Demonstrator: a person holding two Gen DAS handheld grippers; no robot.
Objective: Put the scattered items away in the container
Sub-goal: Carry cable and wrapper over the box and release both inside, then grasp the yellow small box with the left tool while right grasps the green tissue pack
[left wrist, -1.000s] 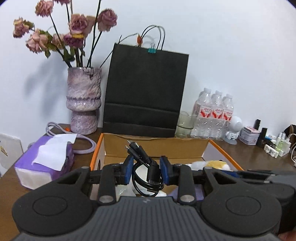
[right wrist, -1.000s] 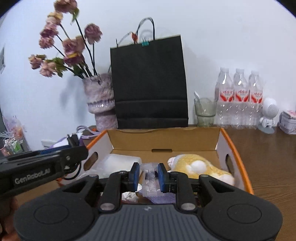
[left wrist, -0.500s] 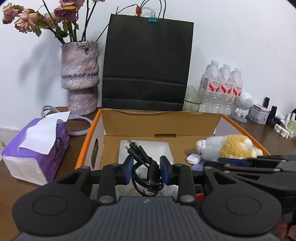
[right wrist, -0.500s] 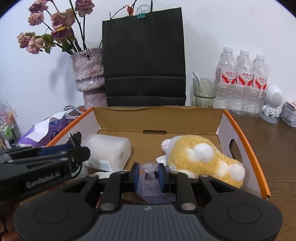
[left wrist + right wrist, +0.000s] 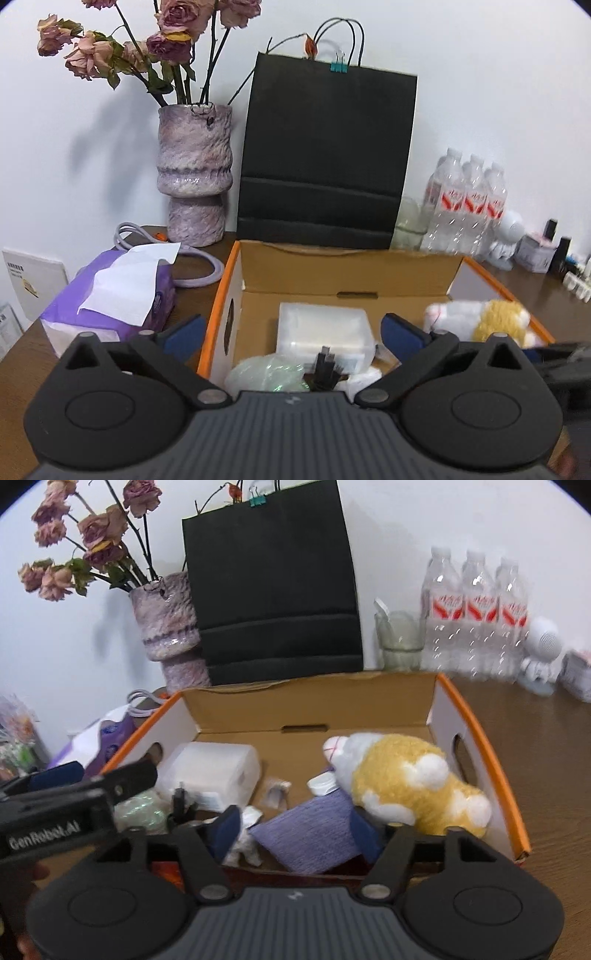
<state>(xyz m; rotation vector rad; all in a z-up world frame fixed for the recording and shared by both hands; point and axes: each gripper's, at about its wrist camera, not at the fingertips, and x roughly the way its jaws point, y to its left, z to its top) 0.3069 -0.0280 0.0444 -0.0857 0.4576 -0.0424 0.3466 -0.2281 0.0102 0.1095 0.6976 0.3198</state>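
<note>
- Cardboard, orange-edged box [image 5: 480,738] sitting on the brown bench [image 5: 546,746], already loaded: yellow-and-white plush toy [image 5: 402,779] at its right side, white translucent case [image 5: 214,768] at back left, purple cloth [image 5: 310,830] at the front, small white cap [image 5: 321,785] touching the plush, clear little packet [image 5: 275,794] on the floor of the box.
- Black cable [image 5: 325,373] lying inside near the front left, plug end sticking up, beside a crumpled clear bag [image 5: 269,374].
- Judged nearly finished: most loose items inside; nothing else obviously scattered in view, though the near part of the bench is hidden.
- Left outside, probably not part of the job: purple tissue pack [image 5: 110,299], lilac hose [image 5: 199,266], vase of dried roses [image 5: 194,173], black paper bag [image 5: 325,155], water bottles [image 5: 476,620], glass cup [image 5: 400,638].
- Left hand-held gripper [image 5: 291,332] spread wide over the box's left front corner, gripping nothing, cable lying loose below it.
- Right hand-held gripper [image 5: 295,829] also parted, straddling the purple cloth without pinching it, low over the front edge.
</note>
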